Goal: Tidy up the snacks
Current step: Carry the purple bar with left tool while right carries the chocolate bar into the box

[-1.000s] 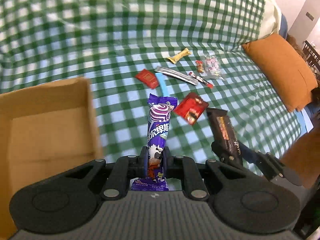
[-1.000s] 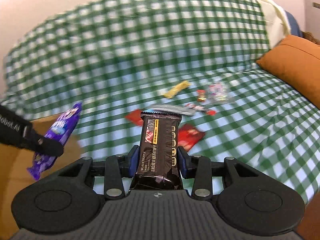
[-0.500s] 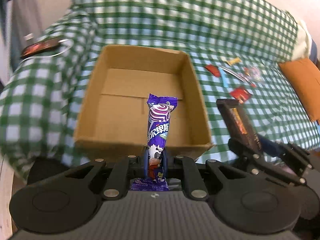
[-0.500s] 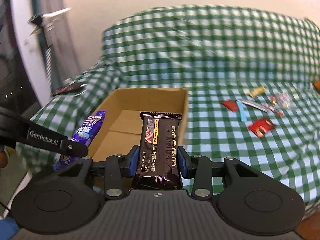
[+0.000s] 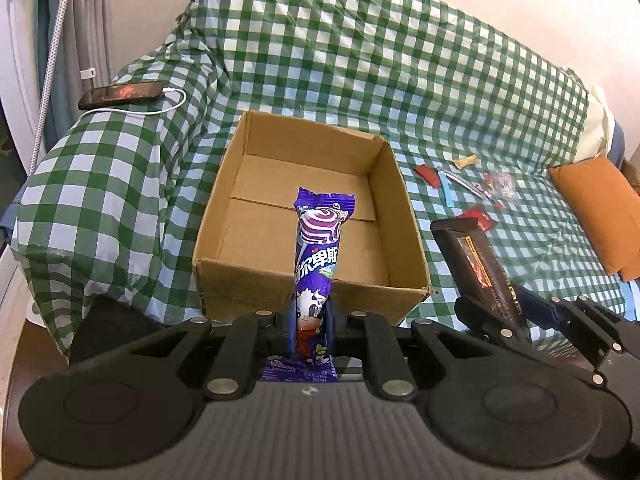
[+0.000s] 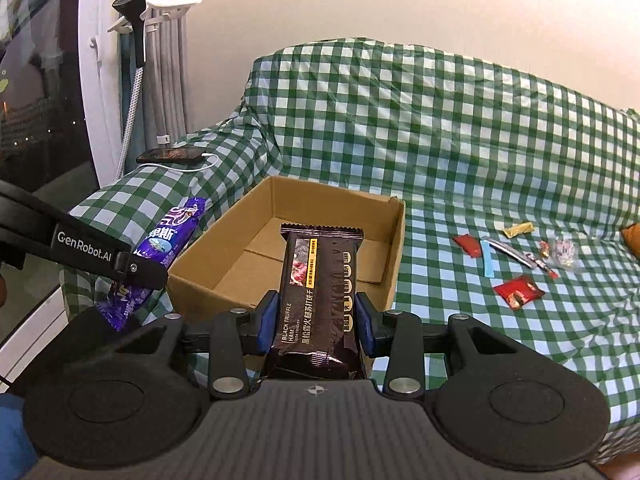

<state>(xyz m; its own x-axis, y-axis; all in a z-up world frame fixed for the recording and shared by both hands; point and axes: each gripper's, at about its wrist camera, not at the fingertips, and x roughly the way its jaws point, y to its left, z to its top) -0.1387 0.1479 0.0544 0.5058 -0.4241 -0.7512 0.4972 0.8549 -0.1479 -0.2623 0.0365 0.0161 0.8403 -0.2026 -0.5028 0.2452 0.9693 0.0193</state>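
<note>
Glossy purple candy wrapper, long and crimped at ends, pinched upright in left claw, over near rim of cardboard box. Matte black cracker pack, flat, rectangular, serrated top, clamped between blue pads of right claw, box at 12 o'clock. Box open-topped, corrugated, bare inside. Loose small foil packets at 3 o'clock on wrinkled green-white checked sofa cover. Phone with white cable at 10 o'clock on armrest.

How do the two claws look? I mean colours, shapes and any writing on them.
Both are matte black plastic with a ribbed grey base, round discs and silver rivets. The right claw has blue finger pads. The left claw, seen from the right camera, carries white lettering "GenRobot.AI" on its side.
</note>
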